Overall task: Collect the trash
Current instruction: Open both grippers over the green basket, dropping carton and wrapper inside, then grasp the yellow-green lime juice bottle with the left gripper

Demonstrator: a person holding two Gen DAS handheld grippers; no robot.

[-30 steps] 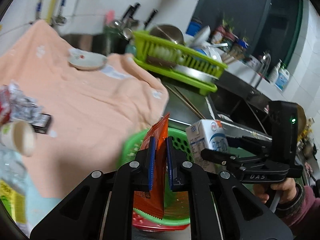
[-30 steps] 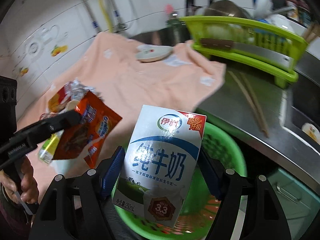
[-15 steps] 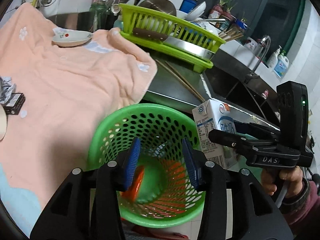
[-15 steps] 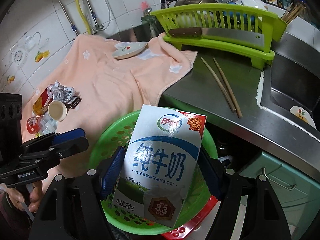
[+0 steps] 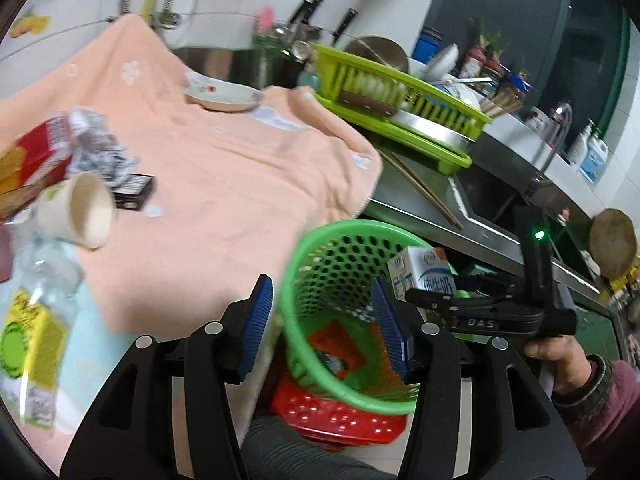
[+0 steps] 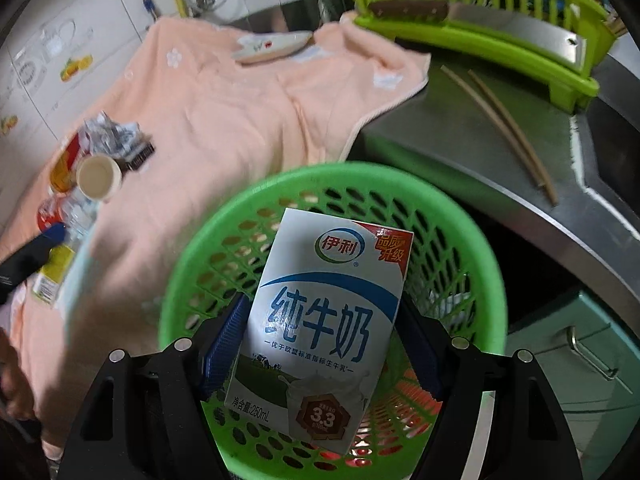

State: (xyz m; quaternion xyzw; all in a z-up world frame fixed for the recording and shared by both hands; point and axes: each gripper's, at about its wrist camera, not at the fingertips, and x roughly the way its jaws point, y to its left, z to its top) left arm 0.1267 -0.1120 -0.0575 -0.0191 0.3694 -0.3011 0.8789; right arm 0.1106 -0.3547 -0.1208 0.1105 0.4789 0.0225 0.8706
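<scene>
My right gripper (image 6: 322,312) is shut on a white and blue milk carton (image 6: 320,264) and holds it in the mouth of the green mesh basket (image 6: 188,280). The left wrist view shows that carton (image 5: 424,276) just inside the basket's far rim (image 5: 352,226). My left gripper (image 5: 320,292) hovers at the basket's near left edge. Its jaws are opening and nothing is between them. An orange snack wrapper (image 5: 340,340) lies at the basket's bottom. A paper cup (image 5: 80,212), crumpled foil (image 5: 96,148), a red box (image 5: 36,152) and a plastic bottle (image 5: 32,320) lie on the peach towel (image 5: 224,184).
A red perforated crate (image 5: 340,416) sits under the basket. On the steel counter lie two chopsticks (image 6: 500,128) beside a lime dish rack (image 6: 480,20). A small plate (image 5: 224,94) rests at the towel's far end. The sink (image 5: 492,196) lies to the right, a green cabinet (image 6: 580,360) below.
My left gripper let go of the orange wrapper, which dropped into the basket; its jaws widened and it swung left towards the towel. My right gripper lowered the carton into the basket's mouth.
</scene>
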